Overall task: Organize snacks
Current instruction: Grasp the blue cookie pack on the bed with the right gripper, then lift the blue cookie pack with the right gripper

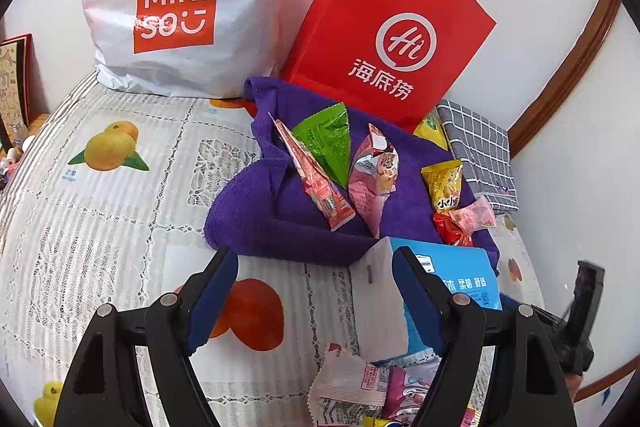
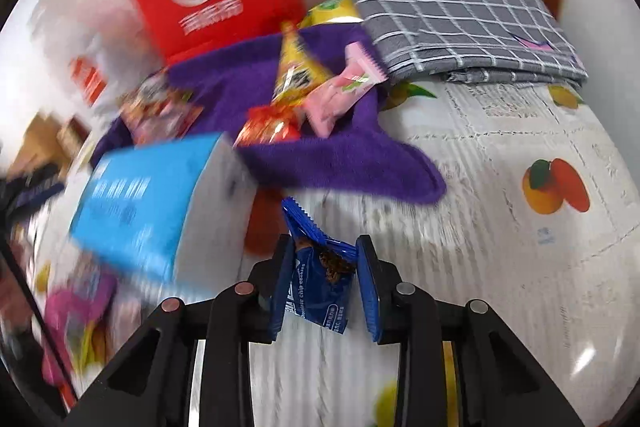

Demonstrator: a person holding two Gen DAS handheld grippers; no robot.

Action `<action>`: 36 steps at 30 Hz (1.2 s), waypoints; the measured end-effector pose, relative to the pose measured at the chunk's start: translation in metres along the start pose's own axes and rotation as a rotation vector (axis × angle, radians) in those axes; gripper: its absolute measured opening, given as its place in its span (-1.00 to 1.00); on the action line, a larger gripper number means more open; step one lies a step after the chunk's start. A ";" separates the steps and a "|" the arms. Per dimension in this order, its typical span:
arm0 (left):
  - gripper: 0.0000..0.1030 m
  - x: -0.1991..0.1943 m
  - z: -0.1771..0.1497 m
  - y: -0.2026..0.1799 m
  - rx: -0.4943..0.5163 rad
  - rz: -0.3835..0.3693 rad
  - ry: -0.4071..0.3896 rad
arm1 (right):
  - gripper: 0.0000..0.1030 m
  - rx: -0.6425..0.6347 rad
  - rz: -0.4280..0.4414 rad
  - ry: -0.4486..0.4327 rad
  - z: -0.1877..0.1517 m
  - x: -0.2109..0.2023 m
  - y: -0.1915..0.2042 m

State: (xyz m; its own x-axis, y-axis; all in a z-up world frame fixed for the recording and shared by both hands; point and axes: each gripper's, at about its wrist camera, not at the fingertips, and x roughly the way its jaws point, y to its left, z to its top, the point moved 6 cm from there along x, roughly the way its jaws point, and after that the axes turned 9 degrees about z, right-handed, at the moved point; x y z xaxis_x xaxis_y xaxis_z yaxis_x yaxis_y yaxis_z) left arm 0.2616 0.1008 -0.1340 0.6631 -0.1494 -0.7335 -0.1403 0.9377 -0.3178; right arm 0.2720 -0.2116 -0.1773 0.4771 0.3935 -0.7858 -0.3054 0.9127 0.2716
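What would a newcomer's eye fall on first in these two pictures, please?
Probably the bright red paper bag leaning against the wall at the back, beside the white Miniso bag. Next comes the purple towel spread in front of them, strewn with colourful snack packets. Nearest the camera, the right tool has a blue cookie packet between its fingers, above the fruit-print tablecloth.

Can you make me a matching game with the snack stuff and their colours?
Things:
1. towel
2. paper bag
3. tissue box
4. folded checked cloth

Colours:
A. red
B. grey
C. purple
D. light blue

Pairs: 1-C, 2-A, 3-D, 4-B
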 end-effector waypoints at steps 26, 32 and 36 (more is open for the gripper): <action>0.50 -0.002 -0.001 -0.009 0.017 -0.014 0.001 | -0.04 -0.022 -0.218 -0.049 -0.049 -0.014 0.007; 0.50 -0.007 -0.001 -0.014 0.033 -0.030 -0.006 | -0.11 -0.104 -0.219 -0.065 -0.050 -0.020 0.003; 0.50 -0.008 -0.003 -0.018 0.049 -0.039 -0.005 | -0.10 -0.079 -0.219 -0.075 -0.054 -0.028 -0.013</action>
State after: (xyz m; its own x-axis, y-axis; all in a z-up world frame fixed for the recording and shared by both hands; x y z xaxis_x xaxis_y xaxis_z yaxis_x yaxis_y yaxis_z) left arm 0.2567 0.0842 -0.1240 0.6711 -0.1846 -0.7180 -0.0780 0.9455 -0.3160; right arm 0.2181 -0.2405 -0.1893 0.5981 0.1969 -0.7769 -0.2498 0.9669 0.0527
